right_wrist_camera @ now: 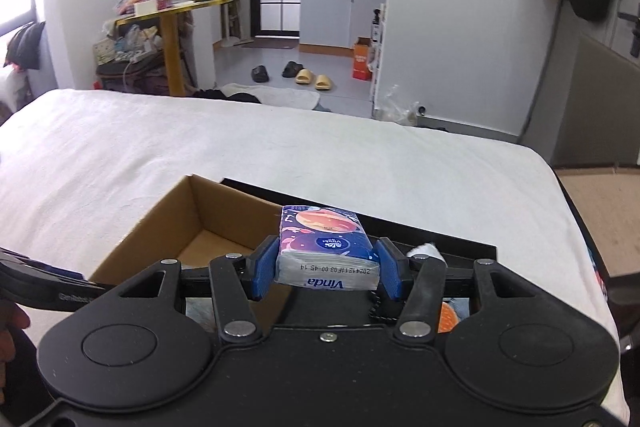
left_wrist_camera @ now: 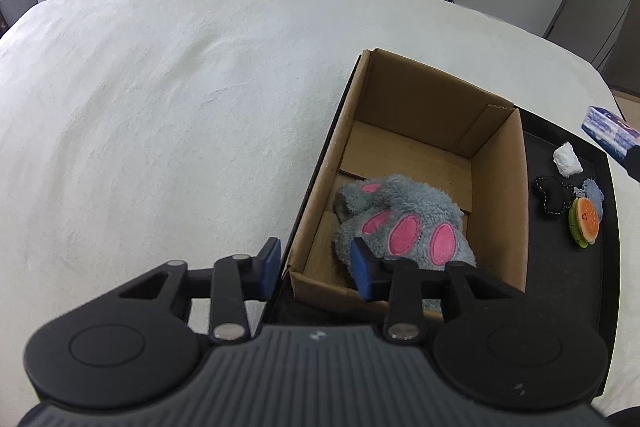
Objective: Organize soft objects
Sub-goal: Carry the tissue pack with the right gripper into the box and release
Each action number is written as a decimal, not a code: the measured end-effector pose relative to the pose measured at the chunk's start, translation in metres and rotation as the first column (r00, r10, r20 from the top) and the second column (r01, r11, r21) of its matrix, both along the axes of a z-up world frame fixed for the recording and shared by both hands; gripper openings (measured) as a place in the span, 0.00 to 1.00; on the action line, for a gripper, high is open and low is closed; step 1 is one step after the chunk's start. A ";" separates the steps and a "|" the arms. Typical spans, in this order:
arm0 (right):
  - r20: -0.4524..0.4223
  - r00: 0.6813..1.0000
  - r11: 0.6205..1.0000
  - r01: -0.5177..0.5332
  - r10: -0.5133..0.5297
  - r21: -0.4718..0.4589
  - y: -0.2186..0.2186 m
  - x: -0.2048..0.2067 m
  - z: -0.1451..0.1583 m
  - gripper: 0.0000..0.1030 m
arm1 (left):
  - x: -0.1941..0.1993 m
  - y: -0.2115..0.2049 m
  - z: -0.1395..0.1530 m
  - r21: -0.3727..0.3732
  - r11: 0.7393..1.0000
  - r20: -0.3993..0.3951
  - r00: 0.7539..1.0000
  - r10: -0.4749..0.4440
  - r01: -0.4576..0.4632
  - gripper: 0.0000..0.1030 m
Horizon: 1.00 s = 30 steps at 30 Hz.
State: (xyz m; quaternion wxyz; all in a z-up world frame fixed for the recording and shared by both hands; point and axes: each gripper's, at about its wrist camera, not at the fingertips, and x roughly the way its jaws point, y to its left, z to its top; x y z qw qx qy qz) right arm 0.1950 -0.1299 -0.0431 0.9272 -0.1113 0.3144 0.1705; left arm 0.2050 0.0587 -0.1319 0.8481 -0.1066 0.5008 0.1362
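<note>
Right gripper first: clamped on a tissue pack, blue pads pressing its two sides, held in the air above the black tray beside the cardboard box. Left gripper: fingers apart, nothing between them, hanging over the near left corner of the box. Inside, near end: grey plush paw with pink pads. On the tray, right of the box: white wad, black soft piece, small burger toy. All on a white bed.
</note>
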 end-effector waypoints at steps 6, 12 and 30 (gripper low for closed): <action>-0.018 0.999 0.999 -0.046 0.045 -0.021 0.023 -0.002 -0.003 0.50 | 0.003 0.005 -0.004 -0.025 1.000 -0.012 1.000 0.009 -0.010 0.29; -0.040 0.994 0.993 -0.104 0.102 -0.058 0.054 -0.004 -0.007 0.50 | 0.006 0.011 -0.010 -0.049 0.999 -0.020 1.000 0.010 -0.011 0.24; -0.134 0.988 0.987 -0.097 0.080 -0.127 0.071 -0.016 -0.030 0.56 | 0.008 0.019 -0.014 -0.067 0.997 -0.014 1.000 0.027 -0.027 0.11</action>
